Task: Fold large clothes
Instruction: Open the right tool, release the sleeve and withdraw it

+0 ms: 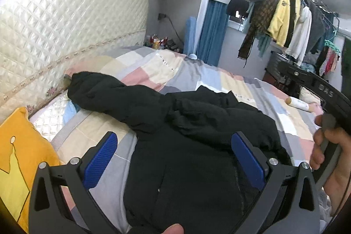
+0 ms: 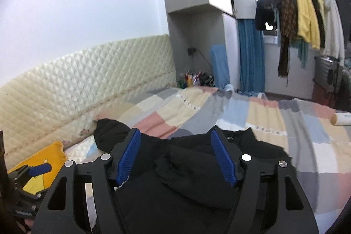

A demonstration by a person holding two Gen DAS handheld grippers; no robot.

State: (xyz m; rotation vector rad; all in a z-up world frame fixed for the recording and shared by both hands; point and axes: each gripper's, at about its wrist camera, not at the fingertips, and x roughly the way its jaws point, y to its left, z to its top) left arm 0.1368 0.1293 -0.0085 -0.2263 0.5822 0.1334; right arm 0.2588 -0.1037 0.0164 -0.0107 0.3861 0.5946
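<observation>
A large black jacket lies spread on the bed, one sleeve reaching left toward the headboard. It also shows in the right wrist view. My left gripper is open above the jacket's body, blue pads wide apart, holding nothing. My right gripper is open above the jacket, empty. The right gripper's black body and the hand holding it show at the right edge of the left wrist view. The left gripper shows at the lower left of the right wrist view.
The bed has a patchwork quilt and a cream quilted headboard. A yellow pillow lies at the left. A white bottle lies on the bed at the right. Clothes hang on a rack beyond the bed.
</observation>
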